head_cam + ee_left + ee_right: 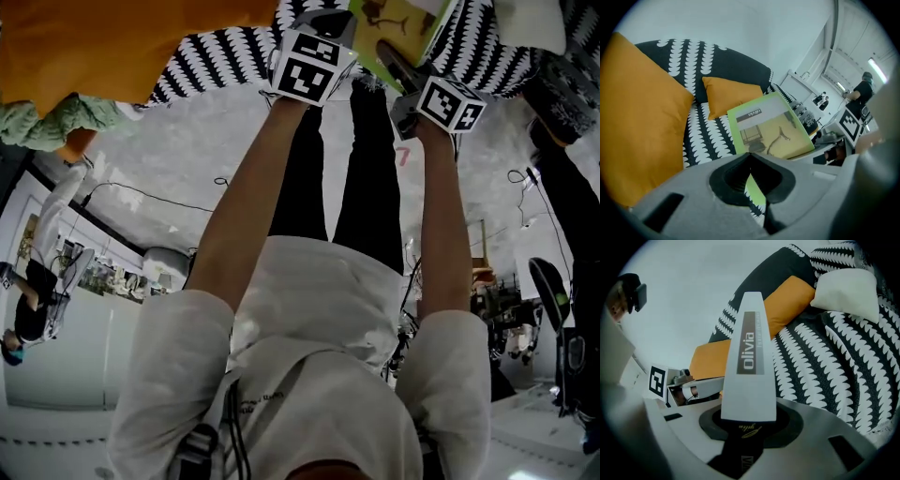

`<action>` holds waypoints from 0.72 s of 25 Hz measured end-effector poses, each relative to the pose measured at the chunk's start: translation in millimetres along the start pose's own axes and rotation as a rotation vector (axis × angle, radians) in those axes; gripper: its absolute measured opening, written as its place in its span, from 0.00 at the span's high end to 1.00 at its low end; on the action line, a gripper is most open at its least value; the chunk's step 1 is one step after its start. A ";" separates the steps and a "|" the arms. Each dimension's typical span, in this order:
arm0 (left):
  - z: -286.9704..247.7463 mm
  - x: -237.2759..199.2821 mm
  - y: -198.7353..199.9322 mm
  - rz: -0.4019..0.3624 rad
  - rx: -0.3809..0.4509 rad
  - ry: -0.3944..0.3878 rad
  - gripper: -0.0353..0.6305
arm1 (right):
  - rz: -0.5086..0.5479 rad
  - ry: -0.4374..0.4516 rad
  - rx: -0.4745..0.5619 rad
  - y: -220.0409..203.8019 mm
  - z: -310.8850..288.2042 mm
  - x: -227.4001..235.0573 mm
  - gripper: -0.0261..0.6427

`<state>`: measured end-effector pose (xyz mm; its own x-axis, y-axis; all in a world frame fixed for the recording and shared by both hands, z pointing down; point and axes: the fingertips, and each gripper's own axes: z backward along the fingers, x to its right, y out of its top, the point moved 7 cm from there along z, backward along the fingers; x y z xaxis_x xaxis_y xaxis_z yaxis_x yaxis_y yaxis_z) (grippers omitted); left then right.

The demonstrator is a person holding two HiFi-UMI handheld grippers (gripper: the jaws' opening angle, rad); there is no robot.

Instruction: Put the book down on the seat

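Book looks thin, stiff and light; your left claw pinches its green corner, your right claw squeezes its spine; lower it flat onto the seat.

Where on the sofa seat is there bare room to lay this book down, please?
Widest, in the right gripper view: the patterned seat right of the book, below the white cushion. Narrower, in the left gripper view: the strip between the large orange cushion and the small orange cushion. Close to the cushions it is crowded.
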<state>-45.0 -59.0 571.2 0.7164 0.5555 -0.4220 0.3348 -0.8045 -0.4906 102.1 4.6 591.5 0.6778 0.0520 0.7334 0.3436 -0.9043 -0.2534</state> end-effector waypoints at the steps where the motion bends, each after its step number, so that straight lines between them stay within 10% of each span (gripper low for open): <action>1: -2.1 -1.3 -5.3 -0.002 -0.009 0.002 0.94 | 0.009 0.013 -0.009 -1.6 -3.3 1.7 0.77; 18: -53.7 -35.7 -46.7 0.120 -0.010 0.059 0.94 | 0.008 0.156 -0.012 1.0 -50.6 40.4 0.77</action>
<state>-53.3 -52.6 650.1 0.7863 0.4421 -0.4316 0.2503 -0.8666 -0.4316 97.0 -15.7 652.8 0.5710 -0.0206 0.8207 0.3300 -0.9096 -0.2525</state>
